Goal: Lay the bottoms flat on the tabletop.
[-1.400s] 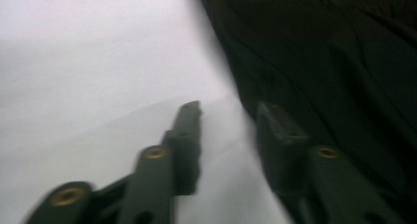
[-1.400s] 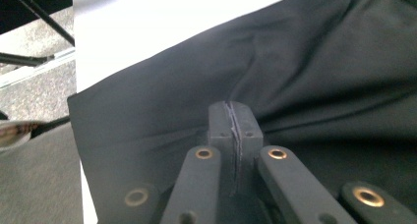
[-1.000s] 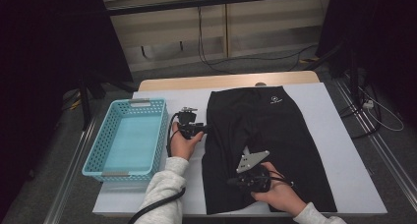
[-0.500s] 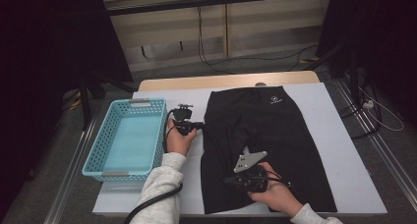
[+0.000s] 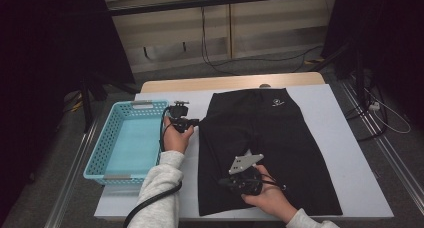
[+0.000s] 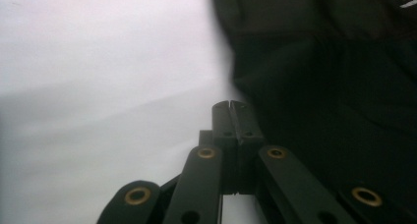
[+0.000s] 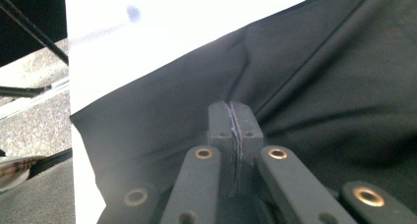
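Drifting away from the fabric, the left gripper (image 5: 192, 122) is now hovering just off the left edge of the black shorts (image 5: 265, 148), jaws pressed together on nothing. Lower down, the right gripper (image 5: 224, 182) is resting over the shorts' left leg, jaws likewise closed flat. Those shorts are lying spread on the white table (image 5: 350, 153), a small white logo (image 5: 275, 103) near the waistband, too tiny to read. Sitting left is the blue basket (image 5: 100, 153).
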`<state>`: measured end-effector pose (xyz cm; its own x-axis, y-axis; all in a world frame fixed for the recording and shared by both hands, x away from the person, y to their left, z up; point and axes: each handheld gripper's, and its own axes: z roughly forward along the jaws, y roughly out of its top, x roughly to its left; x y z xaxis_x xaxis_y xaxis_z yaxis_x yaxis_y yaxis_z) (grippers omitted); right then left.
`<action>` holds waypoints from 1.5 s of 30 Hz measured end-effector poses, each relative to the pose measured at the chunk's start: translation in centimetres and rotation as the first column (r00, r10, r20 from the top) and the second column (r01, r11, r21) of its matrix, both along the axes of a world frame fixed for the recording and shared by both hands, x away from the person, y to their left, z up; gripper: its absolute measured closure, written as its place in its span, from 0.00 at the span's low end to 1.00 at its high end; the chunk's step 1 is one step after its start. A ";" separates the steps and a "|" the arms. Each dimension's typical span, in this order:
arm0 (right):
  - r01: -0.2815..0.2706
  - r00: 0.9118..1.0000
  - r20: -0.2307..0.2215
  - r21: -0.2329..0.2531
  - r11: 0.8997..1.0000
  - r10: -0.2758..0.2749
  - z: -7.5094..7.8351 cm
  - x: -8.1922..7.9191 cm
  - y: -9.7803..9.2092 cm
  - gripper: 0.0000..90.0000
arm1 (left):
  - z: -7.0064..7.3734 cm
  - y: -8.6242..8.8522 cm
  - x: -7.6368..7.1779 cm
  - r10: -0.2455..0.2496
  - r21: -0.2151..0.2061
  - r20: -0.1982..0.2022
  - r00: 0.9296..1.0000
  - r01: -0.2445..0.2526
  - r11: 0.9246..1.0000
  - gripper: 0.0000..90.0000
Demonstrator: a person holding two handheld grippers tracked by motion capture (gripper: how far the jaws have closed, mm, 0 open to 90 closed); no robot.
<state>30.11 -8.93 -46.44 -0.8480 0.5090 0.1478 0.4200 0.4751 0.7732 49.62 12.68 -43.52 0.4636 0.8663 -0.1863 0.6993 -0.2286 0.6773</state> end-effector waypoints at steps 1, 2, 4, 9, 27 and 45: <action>-0.009 1.000 -0.003 -0.007 1.000 0.009 -0.1 -0.1 0.3 0.96 | -0.2 0.1 0.0 -0.002 -0.007 -0.002 1.000 0.002 1.000 1.00; -0.009 1.000 0.005 -0.020 1.000 0.009 -0.1 -0.2 0.5 0.89 | -0.4 0.2 0.0 -0.009 -0.025 -0.009 1.000 0.008 1.000 1.00; -0.002 1.000 0.026 -0.048 0.999 0.004 0.0 -0.3 0.6 0.83 | -0.7 0.3 -0.4 -0.020 -0.036 -0.010 1.000 0.020 0.999 0.98; 0.081 0.995 0.060 -0.028 0.996 -0.079 1.3 0.2 -1.7 0.71 | -0.9 0.0 -1.9 -0.058 -0.064 -0.003 0.998 0.057 0.996 0.68; 0.277 0.961 0.043 -0.102 0.956 -0.273 -0.1 1.9 -6.2 0.78 | -1.6 0.1 -6.8 -0.160 0.002 0.060 0.985 0.160 0.987 0.32; 0.238 0.967 -0.062 -0.115 0.964 -0.246 0.6 -0.8 -8.4 0.97 | -2.2 -0.3 -8.1 -0.182 0.023 0.029 0.983 0.181 0.983 0.35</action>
